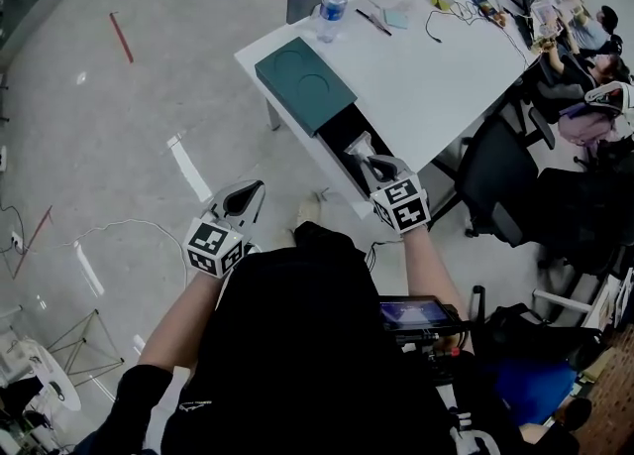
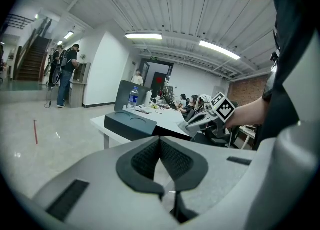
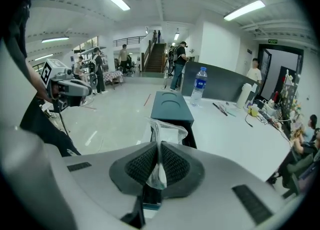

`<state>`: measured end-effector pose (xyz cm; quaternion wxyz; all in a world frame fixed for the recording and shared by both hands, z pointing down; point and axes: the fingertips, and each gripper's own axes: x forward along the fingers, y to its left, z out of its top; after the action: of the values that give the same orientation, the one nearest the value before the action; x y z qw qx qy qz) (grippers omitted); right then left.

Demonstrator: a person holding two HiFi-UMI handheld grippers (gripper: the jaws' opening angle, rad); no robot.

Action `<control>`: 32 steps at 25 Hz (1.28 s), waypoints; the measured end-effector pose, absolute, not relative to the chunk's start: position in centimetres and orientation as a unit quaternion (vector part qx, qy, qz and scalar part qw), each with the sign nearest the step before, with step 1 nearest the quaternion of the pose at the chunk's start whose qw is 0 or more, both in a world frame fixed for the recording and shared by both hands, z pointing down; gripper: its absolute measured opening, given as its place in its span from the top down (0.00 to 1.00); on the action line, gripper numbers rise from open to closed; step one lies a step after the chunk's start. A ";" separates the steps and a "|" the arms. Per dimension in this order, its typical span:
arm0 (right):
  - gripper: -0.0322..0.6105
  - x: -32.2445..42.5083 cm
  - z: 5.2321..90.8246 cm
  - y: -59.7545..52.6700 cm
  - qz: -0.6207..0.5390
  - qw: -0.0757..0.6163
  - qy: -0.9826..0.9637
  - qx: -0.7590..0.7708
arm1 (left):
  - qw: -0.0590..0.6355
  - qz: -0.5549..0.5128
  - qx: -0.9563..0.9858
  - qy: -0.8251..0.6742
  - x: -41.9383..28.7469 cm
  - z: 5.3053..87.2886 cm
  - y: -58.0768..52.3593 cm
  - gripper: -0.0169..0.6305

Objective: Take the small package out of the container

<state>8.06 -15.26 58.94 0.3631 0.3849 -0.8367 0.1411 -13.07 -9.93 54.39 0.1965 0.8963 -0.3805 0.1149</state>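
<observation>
The right gripper (image 3: 159, 161) has its fingers pinched almost together on the clear small package (image 3: 168, 131), holding it above the open 5 o'clock end of the container (image 1: 305, 82) on the tabletop (image 1: 436, 76). The grasp looks done; carrying the package clear and setting it down remain. The left gripper (image 2: 161, 157), at 8 o'clock off the tabletop, has its fingers closed on nothing.

**Package pinched above open container**

The package (image 3: 168, 133), a small crumpled clear plastic bag, stands upright between the closed jaws of the right claw (image 3: 159, 146), its top sticking up past them, just above the container's open end. The container (image 1: 305, 81), a long dark green box with two round dents in its lid, lies along the bench's (image 1: 436, 76) near left edge, its black inside exposed.
</observation>
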 end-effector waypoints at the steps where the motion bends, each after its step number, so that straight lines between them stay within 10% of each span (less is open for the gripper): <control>1: 0.88 8.1 58.6 -15.1 0.140 0.354 -0.839 0.389 | 0.197 0.115 0.897 -0.379 -13.0 54.4 -9.7 0.96; 32: 0.88 13.1 49.9 -6.5 0.110 0.134 -0.839 0.516 | 0.174 0.125 0.936 -0.281 -8.6 53.9 -7.4 0.96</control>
<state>13.14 -6.45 49.86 0.1339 0.5163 -0.8388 0.1096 -8.63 -7.43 53.88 0.1740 0.9356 -0.2806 0.1253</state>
